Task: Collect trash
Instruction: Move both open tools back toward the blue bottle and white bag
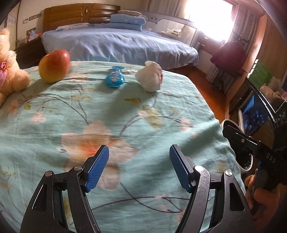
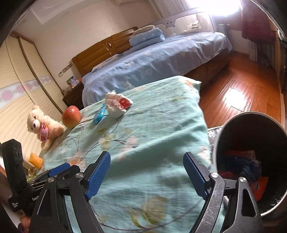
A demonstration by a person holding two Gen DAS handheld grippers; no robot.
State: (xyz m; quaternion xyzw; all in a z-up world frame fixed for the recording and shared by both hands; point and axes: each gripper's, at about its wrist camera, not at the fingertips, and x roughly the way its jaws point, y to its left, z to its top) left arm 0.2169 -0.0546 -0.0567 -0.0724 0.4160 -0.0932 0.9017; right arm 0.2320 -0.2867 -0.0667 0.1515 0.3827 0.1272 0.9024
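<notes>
Floral cloth (image 1: 107,111) edge nears bin (image 2: 251,143); both grippers' jaws gape, empty.

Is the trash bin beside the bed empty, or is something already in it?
Not empty: the trash bin holds orange and dark blue wrappers at its bottom.

apple (image 1: 54,66) left | packet (image 1: 114,78) middle | wad (image 1: 150,76) right | bin (image 2: 251,161) beside cloth (image 1: 107,125)

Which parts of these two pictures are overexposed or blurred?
Left wrist view: the window is blown out white and the floral cloth is motion-blurred. Right wrist view: window glare at top, a bright patch on the wood floor, smeared near cloth.
</notes>
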